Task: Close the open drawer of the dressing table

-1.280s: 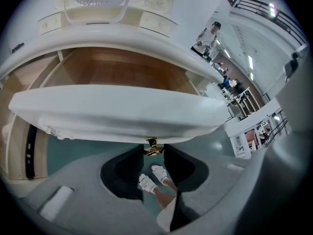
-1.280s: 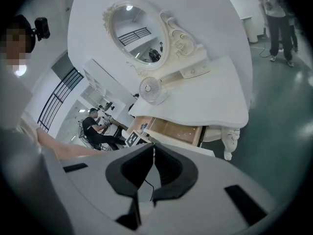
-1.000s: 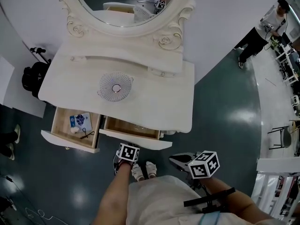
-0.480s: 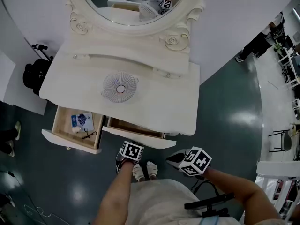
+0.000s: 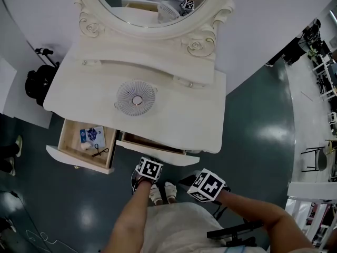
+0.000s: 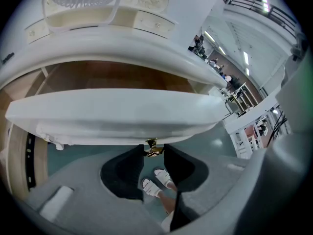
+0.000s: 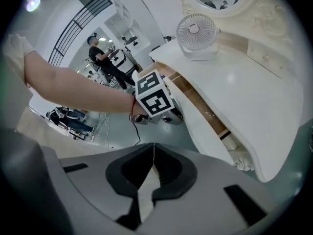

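The white dressing table [image 5: 174, 115] has two drawers pulled out. The middle drawer [image 5: 154, 156] is out a little, with its white front [image 6: 112, 114] filling the left gripper view. My left gripper [image 6: 153, 153] is under that front, with its black pads on either side of the small brass knob [image 6: 153, 149] and closed on it. In the head view the left gripper [image 5: 149, 167] sits right at the drawer front. The left drawer [image 5: 63, 157] is out much further. My right gripper [image 7: 153, 153] is shut and empty, and hangs in the air beside the left one [image 5: 196, 182].
The far-out left drawer holds a blue-and-white packet [image 5: 91, 136] and a small black item. A round white fan [image 5: 136, 98] stands on the tabletop below the oval mirror [image 5: 152, 4]. A black bag [image 5: 38, 86] lies left of the table. The person's sandalled feet [image 5: 160, 193] are below the drawer.
My right gripper has swung left, closer to the left gripper. The left gripper stays at the middle drawer's front, which looks about as far out as before.
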Motion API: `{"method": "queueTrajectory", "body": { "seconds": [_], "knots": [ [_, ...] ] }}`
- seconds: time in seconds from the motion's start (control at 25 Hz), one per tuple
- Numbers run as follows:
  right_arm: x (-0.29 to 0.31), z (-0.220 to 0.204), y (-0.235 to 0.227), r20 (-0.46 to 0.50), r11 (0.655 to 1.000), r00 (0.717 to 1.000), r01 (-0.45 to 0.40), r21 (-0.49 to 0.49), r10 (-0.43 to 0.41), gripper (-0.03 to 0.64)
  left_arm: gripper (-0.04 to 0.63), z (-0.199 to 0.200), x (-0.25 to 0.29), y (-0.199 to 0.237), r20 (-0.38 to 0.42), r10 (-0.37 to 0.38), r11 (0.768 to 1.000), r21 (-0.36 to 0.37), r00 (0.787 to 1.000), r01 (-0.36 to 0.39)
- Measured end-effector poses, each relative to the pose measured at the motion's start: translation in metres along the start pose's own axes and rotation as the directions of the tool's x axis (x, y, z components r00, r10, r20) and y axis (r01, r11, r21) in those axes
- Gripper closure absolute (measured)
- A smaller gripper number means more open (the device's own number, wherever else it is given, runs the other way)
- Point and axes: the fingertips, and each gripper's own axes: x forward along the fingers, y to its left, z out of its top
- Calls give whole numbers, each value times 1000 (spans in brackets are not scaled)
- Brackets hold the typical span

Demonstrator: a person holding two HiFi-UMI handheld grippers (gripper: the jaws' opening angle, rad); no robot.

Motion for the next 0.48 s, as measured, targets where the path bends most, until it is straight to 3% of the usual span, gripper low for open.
{"method": "queueTrajectory", "body": {
  "seconds": [0.48],
  "knots": [
    [3, 8, -5, 16, 999, 1000, -2, 33, 1, 600, 462, 18, 4, 6, 10, 13, 1000, 18, 1000, -14]
  ]
}}
